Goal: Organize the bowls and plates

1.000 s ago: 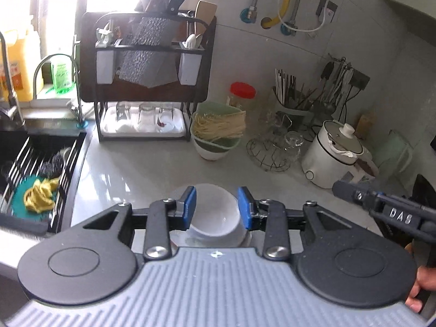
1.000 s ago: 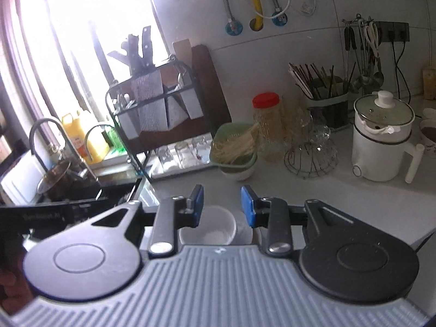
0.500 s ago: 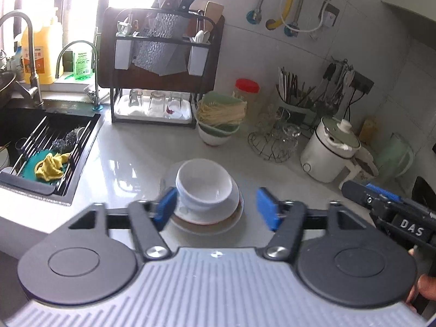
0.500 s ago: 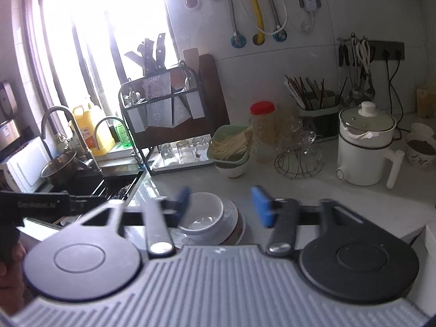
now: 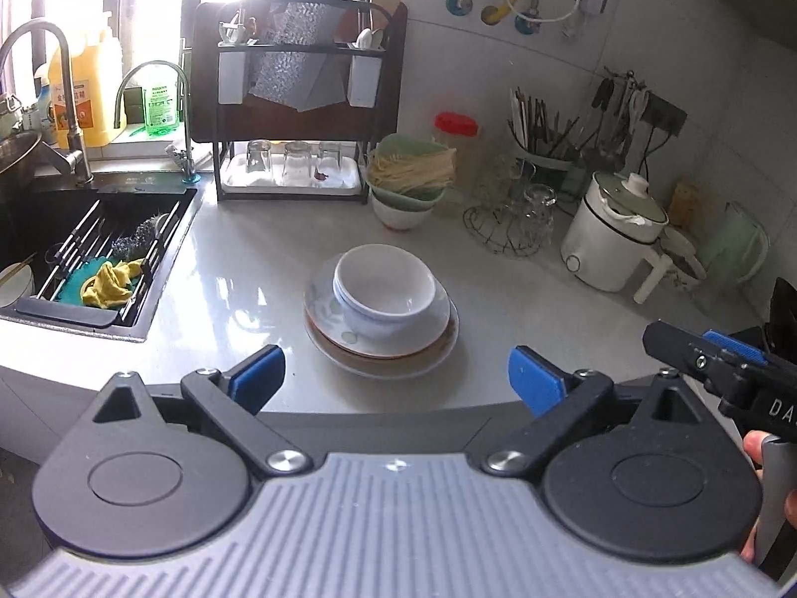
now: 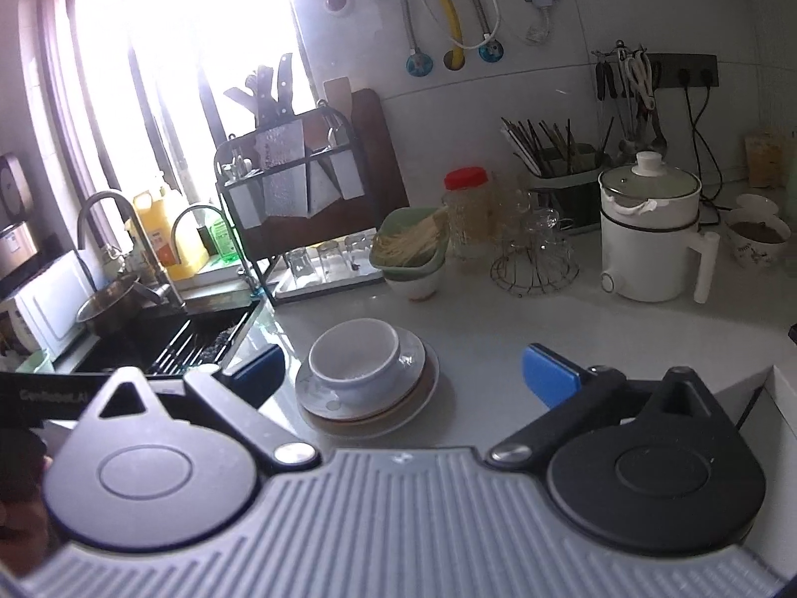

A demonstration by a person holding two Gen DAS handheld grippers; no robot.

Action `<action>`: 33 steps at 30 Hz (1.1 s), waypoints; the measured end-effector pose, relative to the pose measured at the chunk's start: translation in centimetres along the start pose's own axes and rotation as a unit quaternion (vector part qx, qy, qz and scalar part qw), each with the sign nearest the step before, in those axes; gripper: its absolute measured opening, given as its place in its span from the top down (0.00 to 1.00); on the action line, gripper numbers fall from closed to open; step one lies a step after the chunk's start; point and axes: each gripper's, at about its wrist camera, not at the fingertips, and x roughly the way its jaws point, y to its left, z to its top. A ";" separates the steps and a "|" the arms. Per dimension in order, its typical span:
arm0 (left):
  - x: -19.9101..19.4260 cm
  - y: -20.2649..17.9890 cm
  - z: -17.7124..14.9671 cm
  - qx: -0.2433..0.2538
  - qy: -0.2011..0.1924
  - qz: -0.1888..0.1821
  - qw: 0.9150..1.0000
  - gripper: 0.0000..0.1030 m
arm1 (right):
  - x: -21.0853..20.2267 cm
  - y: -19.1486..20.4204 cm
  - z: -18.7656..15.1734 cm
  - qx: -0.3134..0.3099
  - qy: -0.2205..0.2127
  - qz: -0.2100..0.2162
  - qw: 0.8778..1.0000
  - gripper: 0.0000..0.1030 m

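Note:
White bowls sit nested on a stack of plates in the middle of the grey countertop. The same bowls and plates show in the right wrist view. My left gripper is wide open and empty, pulled back near the counter's front edge, short of the stack. My right gripper is also wide open and empty, held back and above the stack. The right gripper's tip shows at the right edge of the left wrist view.
A sink with a rack and yellow cloth lies left. A dish rack with glasses stands behind. A green basket of noodles on a bowl, a wire glass holder and a white electric pot line the back.
Both grippers have opened from nearly shut to wide and drawn back and up from the bowls. The bowls stay on the plate stack.

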 end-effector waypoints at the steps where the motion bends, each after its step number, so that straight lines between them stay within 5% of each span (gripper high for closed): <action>1: 0.0 -0.1 -0.1 0.000 0.001 0.000 1.000 0.05 | -0.1 0.0 -0.2 0.000 0.002 0.000 1.000 0.00; 33: -2.8 -1.3 -1.2 -0.005 0.002 0.018 1.000 0.05 | -3.4 -0.6 -1.3 0.006 0.001 -0.014 1.000 0.00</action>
